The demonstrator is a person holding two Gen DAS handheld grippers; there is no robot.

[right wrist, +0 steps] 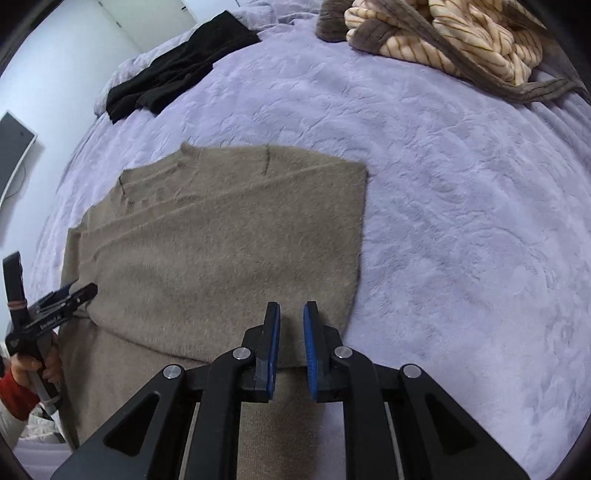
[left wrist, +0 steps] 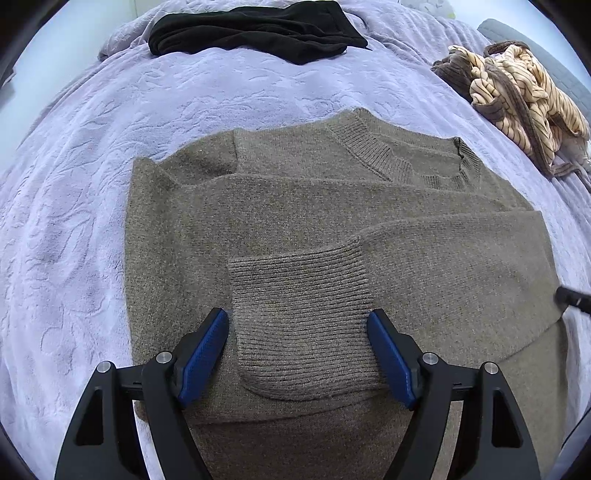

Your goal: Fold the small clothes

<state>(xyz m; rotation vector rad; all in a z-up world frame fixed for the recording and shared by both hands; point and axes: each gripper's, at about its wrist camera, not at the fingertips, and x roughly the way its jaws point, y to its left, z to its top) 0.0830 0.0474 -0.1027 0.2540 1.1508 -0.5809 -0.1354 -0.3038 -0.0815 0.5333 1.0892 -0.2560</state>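
Where the lower frame edge cuts it off, the near hem of the sweater (left wrist: 295,206) cannot be seen in either view. Its sleeves are folded across the body; the ribbed cuff (left wrist: 301,325) lies on top, centred between the blue pads of the left gripper (left wrist: 297,356). That gripper stands wide open, with a pad just beside each side of the cuff; contact cannot be confirmed. In the right wrist view the left gripper (right wrist: 79,293) appears at 9 o'clock, partly cut off, with the holding hand (right wrist: 35,369) below it.

The right gripper (right wrist: 291,325) has a narrow gap between its pads and nothing clamped; it hangs over the sweater's (right wrist: 221,236) near right corner at 6 o'clock. Whether it touches the knit cannot be told.

The sweater lies flat on a lilac textured blanket (left wrist: 74,206). A black garment (left wrist: 255,29) lies at 12 o'clock in the left view, well apart from the sweater. A striped cream-and-brown garment (left wrist: 517,96) is heaped at 2 o'clock. A pale wall (right wrist: 55,55) and a dark framed panel (right wrist: 13,147) show at 10 o'clock in the right view.
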